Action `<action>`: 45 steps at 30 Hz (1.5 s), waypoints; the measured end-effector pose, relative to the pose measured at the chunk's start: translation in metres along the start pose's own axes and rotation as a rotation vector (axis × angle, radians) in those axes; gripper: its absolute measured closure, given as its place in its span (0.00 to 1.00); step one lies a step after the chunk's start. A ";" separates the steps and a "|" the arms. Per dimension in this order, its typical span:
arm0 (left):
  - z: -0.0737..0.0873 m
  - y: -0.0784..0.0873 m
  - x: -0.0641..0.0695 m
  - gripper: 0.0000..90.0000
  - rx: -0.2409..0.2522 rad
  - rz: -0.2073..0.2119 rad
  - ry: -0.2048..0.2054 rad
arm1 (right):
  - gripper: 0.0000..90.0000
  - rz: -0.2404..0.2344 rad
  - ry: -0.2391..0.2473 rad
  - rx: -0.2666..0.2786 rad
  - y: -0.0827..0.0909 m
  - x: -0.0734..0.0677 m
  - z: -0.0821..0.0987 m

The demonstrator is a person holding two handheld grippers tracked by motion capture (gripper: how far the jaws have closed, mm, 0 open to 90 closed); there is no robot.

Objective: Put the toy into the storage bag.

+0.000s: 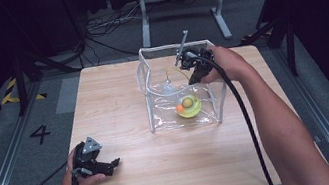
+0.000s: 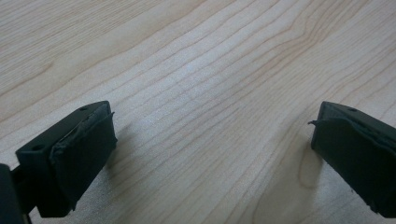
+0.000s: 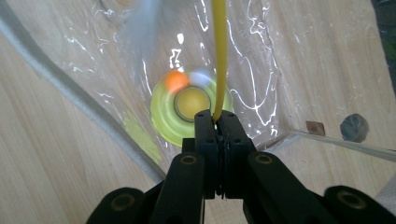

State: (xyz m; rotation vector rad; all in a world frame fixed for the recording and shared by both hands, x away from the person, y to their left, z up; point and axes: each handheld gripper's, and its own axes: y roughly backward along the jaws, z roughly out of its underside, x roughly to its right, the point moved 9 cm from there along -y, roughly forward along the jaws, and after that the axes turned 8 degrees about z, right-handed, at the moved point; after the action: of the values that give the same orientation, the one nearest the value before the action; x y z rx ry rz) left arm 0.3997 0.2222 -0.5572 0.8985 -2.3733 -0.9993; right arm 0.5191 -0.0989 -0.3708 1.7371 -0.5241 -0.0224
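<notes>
- Right tongs (image 3: 218,122) are up over the clear plastic box (image 1: 179,87), jaws pinched tight on a thin yellow cord (image 3: 219,56). You can see the grip plainly in the right gripper view, the cord pinched right at the jaw tips.
- From that pinch the cord runs straight away from the tongs, its long axis heading down into the box toward the contents below.
- Down on the box floor sits a yellow-green bowl (image 3: 189,114), well beneath the tongs and almost directly under them.
- In the bowl: a small orange ball (image 3: 176,80), a pale one just beside it and a duller yellow round piece in the middle. They're blurred, so I can't say more about what they are.
- Whether the far end of the cord is tied to anything, I can't tell; it leaves the top of the right gripper view.
- Left tongs (image 1: 114,165) are well apart from all this, resting low at the near-left of the tabletop (image 1: 119,105), jaws spread wide with bare wood between them.
- The right hand (image 1: 228,64) is clearly the nearer one, so my read is any next move on the cord or bowl is its to make.
</notes>
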 end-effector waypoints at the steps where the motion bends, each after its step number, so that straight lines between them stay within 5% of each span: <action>1: 0.000 0.000 0.000 0.00 0.000 0.000 0.000 | 0.95 0.003 -0.006 0.008 0.000 0.000 -0.001; 11: 0.000 0.000 0.000 0.00 0.000 0.001 -0.001 | 0.93 0.005 -0.020 0.031 0.008 0.000 0.001; 32: 0.000 0.000 0.000 0.00 0.000 0.002 0.000 | 0.72 0.108 -0.099 0.232 0.038 -0.003 0.002; 45: 0.000 0.000 0.000 0.00 -0.001 0.002 -0.001 | 0.45 0.174 -0.159 0.320 0.059 -0.006 0.011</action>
State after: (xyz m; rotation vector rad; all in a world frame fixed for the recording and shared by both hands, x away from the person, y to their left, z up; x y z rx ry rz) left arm 0.3996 0.2221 -0.5575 0.8952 -2.3742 -0.9998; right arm 0.4908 -0.1146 -0.3203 2.0051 -0.8300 0.0500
